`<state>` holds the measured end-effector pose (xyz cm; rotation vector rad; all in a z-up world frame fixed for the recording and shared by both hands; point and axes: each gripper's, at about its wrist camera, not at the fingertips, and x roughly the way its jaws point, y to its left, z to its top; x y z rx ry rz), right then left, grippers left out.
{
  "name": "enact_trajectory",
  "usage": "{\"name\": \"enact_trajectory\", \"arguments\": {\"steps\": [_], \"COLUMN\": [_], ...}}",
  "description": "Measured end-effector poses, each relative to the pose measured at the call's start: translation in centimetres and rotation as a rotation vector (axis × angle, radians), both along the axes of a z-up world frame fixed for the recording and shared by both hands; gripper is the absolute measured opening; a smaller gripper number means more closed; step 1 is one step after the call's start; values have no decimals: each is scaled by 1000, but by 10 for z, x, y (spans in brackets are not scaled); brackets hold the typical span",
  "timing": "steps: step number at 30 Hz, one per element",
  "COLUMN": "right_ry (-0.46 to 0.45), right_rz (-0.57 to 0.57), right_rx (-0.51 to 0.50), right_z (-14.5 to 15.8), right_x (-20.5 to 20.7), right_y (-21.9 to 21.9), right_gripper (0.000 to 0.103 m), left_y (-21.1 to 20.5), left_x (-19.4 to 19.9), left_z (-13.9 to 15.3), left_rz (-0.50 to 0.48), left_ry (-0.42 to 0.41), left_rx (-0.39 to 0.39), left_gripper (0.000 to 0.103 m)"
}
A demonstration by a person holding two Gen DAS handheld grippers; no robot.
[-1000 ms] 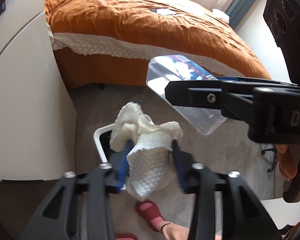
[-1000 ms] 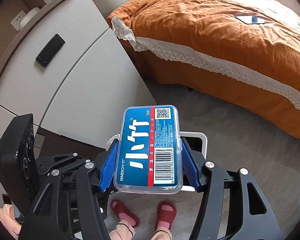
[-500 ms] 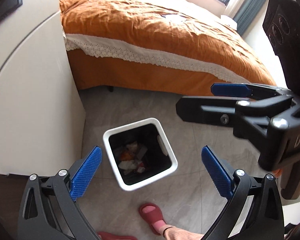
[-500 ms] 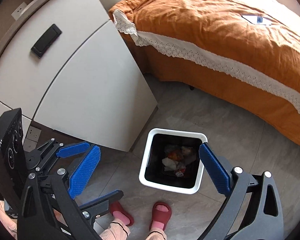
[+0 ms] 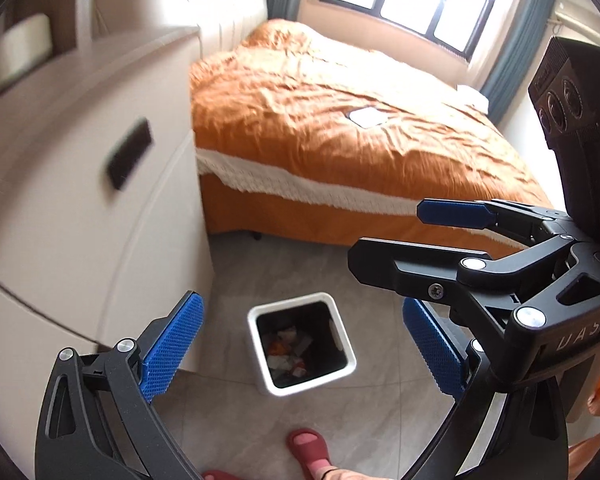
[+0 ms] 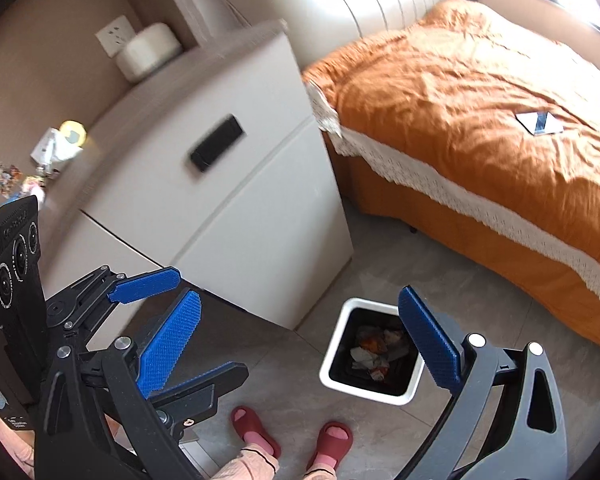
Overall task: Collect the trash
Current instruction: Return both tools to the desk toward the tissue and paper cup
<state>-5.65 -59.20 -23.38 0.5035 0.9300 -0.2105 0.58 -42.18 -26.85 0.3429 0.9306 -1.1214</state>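
the white bin point(image 5: 302, 346) stands on the floor by the bedside cabinet point(image 6: 236, 200), crumpled paper scraps point(image 6: 374, 354) lying in its bottom. it sits below and ahead of both tools, well apart. the left gripper point(image 5: 302, 354) and right gripper point(image 6: 300, 344) hang spread wide, empty. more litter point(image 6: 56, 148) lies on the cabinet top, to the left, nearer the left one i'd say.

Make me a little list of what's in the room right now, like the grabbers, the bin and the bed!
left gripper: open, holding nothing
right gripper: open, holding nothing
trash bin: white, square, on the floor by the bedside cabinet
inside the bin: crumpled paper and scraps
bed: orange cover, small flat white thing lying on top
feet: red slippers near the bin
cabinet top: white round object
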Motion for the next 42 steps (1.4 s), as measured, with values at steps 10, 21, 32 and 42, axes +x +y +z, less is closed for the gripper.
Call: {"name": "enact_trajectory", "arguments": {"steps": [10, 21, 32, 42], "right_ry": [-135, -234, -272, -242], "right_rz": [131, 280, 386, 429], "right_rx": [-58, -93, -102, -98], "right_z": [83, 142, 168, 139], "right_x": [40, 96, 165, 242], "right_y": [44, 120, 190, 232], "right_gripper": [99, 99, 99, 99], "left_y": [73, 161, 237, 255], "left_x": [29, 70, 126, 186], "left_z": [89, 140, 160, 127], "left_rz": [174, 340, 474, 438], "left_ry": [-98, -188, -266, -366], "left_rx": [-60, -73, -60, 47], "left_gripper": [98, 98, 98, 98]}}
